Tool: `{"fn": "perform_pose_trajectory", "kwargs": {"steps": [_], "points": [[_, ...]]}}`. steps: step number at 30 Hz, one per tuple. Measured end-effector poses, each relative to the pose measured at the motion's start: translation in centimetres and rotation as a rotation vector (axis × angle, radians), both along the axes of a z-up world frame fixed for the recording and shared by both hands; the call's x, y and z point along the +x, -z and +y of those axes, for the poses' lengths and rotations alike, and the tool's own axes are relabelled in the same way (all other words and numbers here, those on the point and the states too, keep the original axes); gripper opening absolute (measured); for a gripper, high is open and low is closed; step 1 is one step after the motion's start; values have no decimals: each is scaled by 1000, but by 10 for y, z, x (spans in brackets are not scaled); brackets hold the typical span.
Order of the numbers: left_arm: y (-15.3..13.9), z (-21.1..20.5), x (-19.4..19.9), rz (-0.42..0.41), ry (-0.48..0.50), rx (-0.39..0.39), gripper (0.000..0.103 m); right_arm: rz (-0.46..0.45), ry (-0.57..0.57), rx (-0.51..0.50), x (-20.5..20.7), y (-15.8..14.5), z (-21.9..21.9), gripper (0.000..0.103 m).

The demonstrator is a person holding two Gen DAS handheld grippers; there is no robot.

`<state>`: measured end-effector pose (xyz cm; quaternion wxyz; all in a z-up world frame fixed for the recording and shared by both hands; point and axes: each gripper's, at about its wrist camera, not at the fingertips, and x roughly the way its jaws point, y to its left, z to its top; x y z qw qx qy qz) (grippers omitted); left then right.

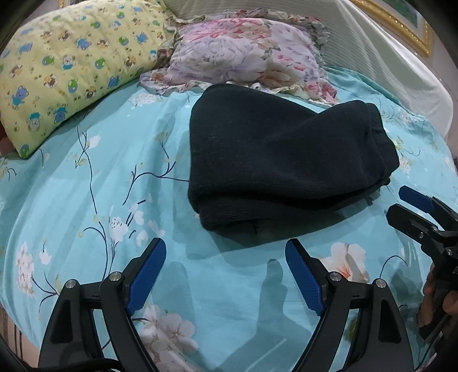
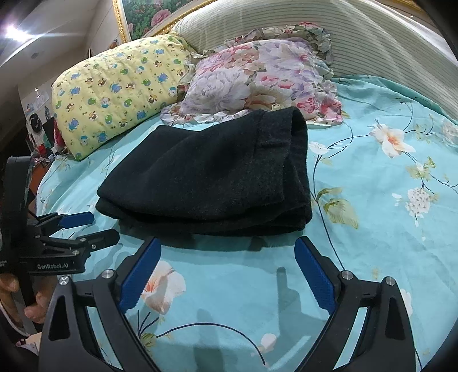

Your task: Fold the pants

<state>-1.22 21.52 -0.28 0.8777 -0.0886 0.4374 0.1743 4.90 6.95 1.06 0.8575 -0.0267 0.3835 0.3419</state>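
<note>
Here, your left tool point(image 1: 226, 251) and right tool point(image 2: 227, 250) are both spread wide, empty; the folded black pants point(image 1: 286, 160) lie at twelve o'clock, just ahead on the bed point(image 1: 100, 171).

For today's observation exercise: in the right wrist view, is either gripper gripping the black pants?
No: the pants lie folded on the bedsheet, and the right gripper and left gripper hang open, short of them.

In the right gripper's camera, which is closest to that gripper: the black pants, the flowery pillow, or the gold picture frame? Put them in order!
From the right gripper:
1. Black pants, folded on the sheet just ahead.
2. Flowery pillow, behind the pants.
3. Gold picture frame, on the wall, upper left.
</note>
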Motion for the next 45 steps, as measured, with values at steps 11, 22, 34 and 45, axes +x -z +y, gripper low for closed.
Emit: {"fn": "perform_pose_trajectory", "kwargs": {"steps": [11, 22, 34, 45], "points": [[6, -4, 7, -13, 3, 18, 87, -50, 15, 31, -2, 0, -1, 96], [12, -5, 13, -21, 11, 32, 88, -48, 10, 22, 0, 7, 5, 96], [16, -8, 15, -15, 16, 42, 88, -38, 19, 10, 1, 13, 6, 96], [15, -8, 14, -16, 11, 48, 89, -58, 12, 11, -2, 11, 8, 96]]}}
